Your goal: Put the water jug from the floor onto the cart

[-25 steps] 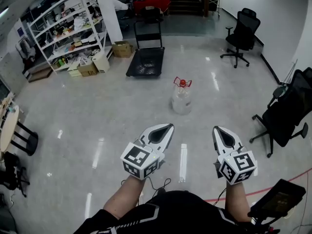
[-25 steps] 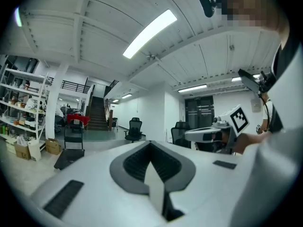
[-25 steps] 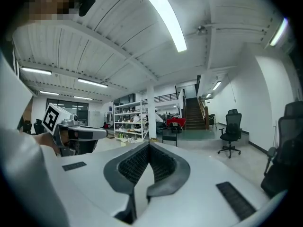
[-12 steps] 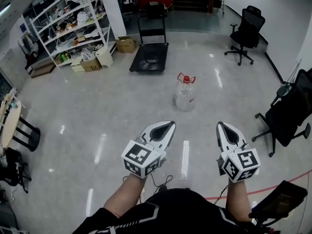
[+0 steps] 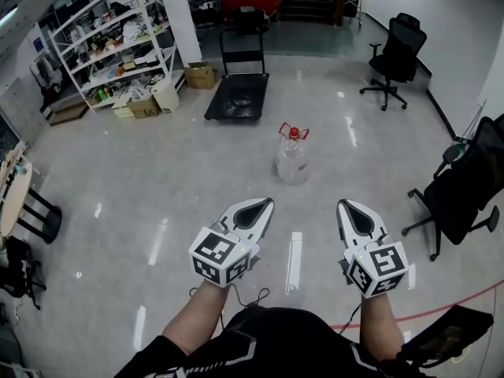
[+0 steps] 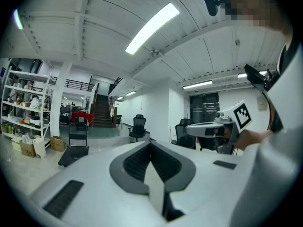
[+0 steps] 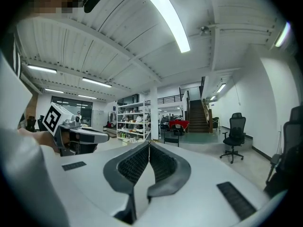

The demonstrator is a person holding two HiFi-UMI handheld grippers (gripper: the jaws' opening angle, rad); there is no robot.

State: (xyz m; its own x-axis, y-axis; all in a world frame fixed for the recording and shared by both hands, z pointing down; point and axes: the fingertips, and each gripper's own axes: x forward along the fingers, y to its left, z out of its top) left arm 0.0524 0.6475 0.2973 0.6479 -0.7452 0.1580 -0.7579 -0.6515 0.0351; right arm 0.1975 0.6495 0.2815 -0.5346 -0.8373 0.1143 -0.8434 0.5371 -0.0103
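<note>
Here, left tongs (image 5: 266, 204), right tongs (image 5: 345, 206) side by side, level, closed.

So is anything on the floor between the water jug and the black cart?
Nothing: in the head view only bare, shiny floor separates the water jug from the cart.

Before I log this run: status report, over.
Left gripper shut, empty; right gripper shut, empty. Clear plastic water jug, red cap, upright on grey floor. Nothing between it and black platform cart.
</note>
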